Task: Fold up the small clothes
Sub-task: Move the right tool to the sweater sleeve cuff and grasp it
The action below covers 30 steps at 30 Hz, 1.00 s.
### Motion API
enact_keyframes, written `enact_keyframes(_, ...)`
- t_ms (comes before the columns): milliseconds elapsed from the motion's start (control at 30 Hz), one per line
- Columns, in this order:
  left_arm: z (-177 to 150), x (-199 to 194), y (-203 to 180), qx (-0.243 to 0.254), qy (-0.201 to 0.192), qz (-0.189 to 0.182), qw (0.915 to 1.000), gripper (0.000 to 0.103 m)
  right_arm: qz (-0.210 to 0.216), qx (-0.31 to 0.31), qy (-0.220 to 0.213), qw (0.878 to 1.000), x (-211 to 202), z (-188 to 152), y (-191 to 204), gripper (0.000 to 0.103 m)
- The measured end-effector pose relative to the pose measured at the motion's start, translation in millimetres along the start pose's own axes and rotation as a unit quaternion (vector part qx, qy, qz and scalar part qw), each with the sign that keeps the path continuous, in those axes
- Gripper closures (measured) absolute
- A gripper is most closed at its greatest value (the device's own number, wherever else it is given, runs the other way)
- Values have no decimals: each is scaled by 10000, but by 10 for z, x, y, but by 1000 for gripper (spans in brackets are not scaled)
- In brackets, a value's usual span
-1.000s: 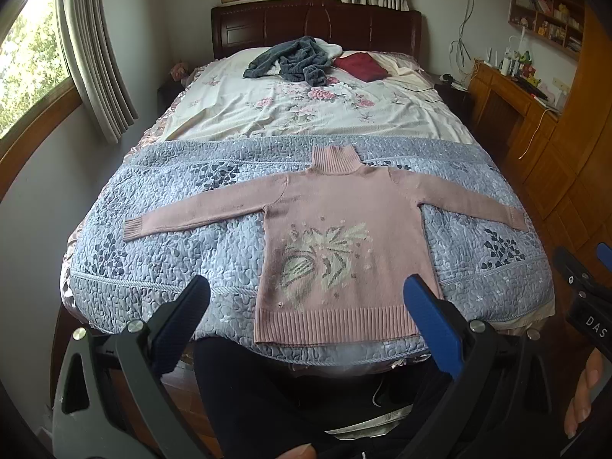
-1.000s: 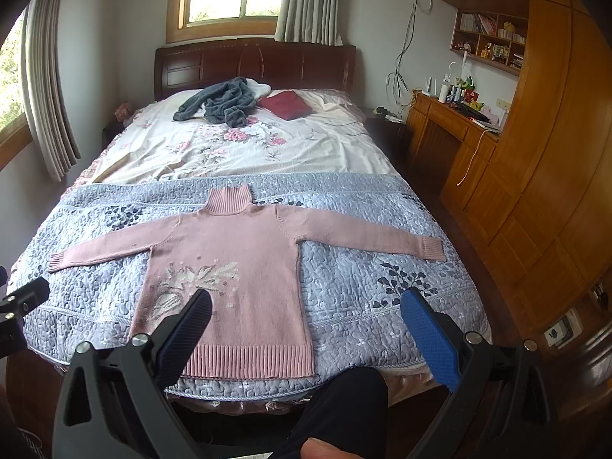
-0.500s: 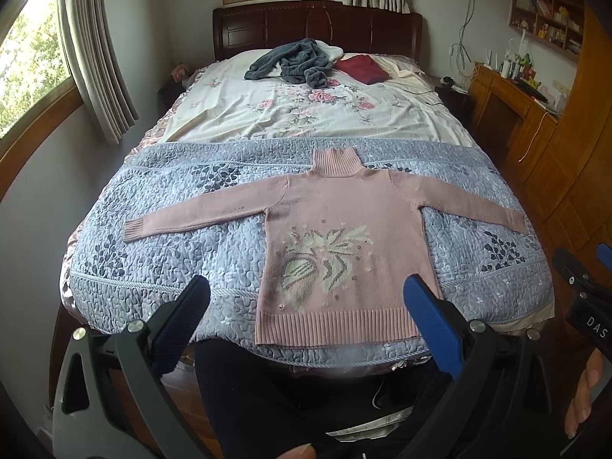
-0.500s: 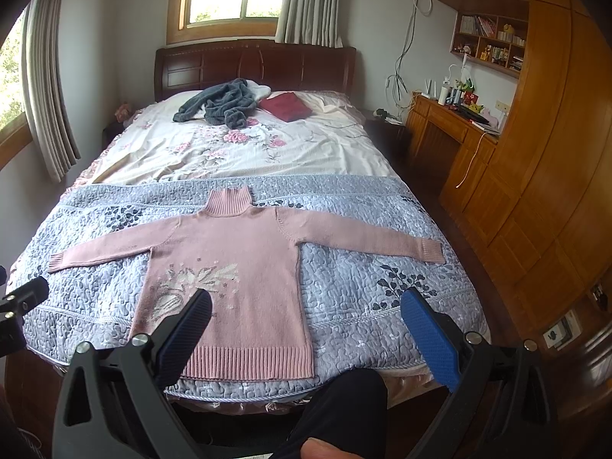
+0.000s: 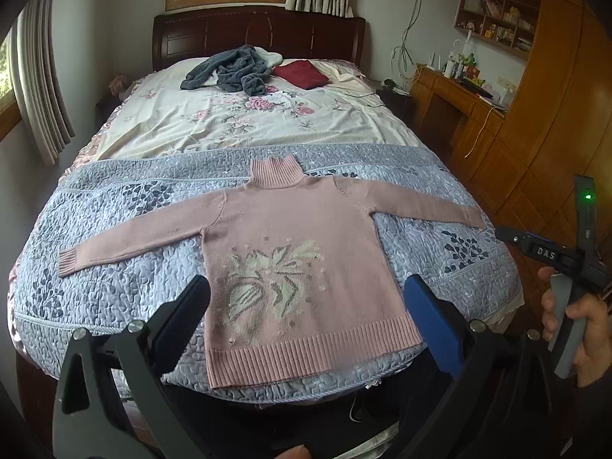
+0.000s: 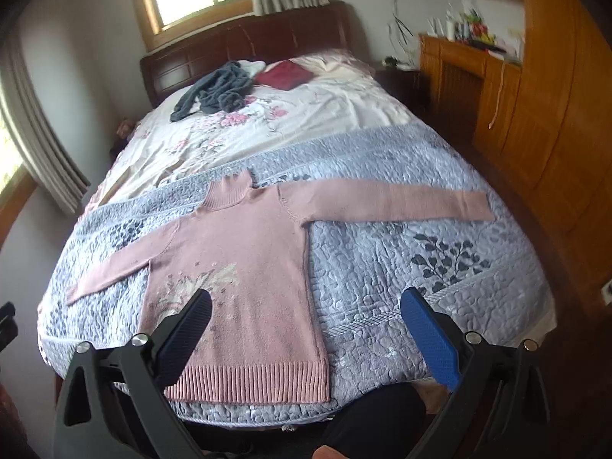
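Observation:
A pink turtleneck sweater with a pale floral motif lies flat, face up, sleeves spread wide, on the blue-grey quilt at the foot of the bed. My left gripper hovers open over the sweater's lower half, holding nothing. My right gripper is open above the sweater's right hem and the quilt beside it, empty too. The right gripper's body and the hand holding it show at the right edge of the left wrist view.
A grey garment and a dark red folded item lie near the headboard on the floral sheet. A wooden desk and wardrobe line the right side. Curtains and a window are at left. A person's dark-clothed legs are below the bed edge.
Both grippers moved forward and closer to the bed; the sweater looks larger. The right gripper view tilted and swung right toward the right sleeve. The sweater has not moved.

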<state>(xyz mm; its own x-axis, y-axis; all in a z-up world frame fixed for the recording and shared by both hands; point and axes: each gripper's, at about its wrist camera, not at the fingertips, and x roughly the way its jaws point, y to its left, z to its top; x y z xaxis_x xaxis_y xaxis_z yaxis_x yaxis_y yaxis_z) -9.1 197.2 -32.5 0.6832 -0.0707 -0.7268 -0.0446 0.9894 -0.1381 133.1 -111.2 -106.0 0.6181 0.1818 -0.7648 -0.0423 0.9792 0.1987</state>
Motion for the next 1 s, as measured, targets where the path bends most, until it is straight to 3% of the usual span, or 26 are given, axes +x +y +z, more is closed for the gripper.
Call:
enact_keyframes(67,47,87,-18,-22,-17,-107,9999,3,-71,557,217,9982,350,123,-478,9)
enact_keyframes(133,96,189,-46,-58,-9,-224,9997,3,-40,1155,456,9923,698,216,-1000,28)
enact_keyframes(200,147,313,-76,-106,28,-334,9994,3,86,1895,741,9790,1067,281,-1577,37)
enact_keyframes(300,216,506,-119,-137,78,-383,9991,3,515,3149,882,9436,1509,297,-2368,40)
enact_keyframes(433,308,786,-154,-203,182,-330,9991,3,1238,4719,547,8712,1952,248,-3286,30)
enact_keyframes(633,433,1269,-181,-390,518,-249,9976,3,1313,5519,-56,8235,2419,290,-4080,35)
enact_keyframes(733,476,1475,-174,-501,685,-164,9963,3,1151,5622,-85,8189,2644,319,-4287,48)
enact_keyframes(1000,538,1887,-68,-931,920,-292,9910,3,774,5589,-85,8255,3034,418,-4470,53)
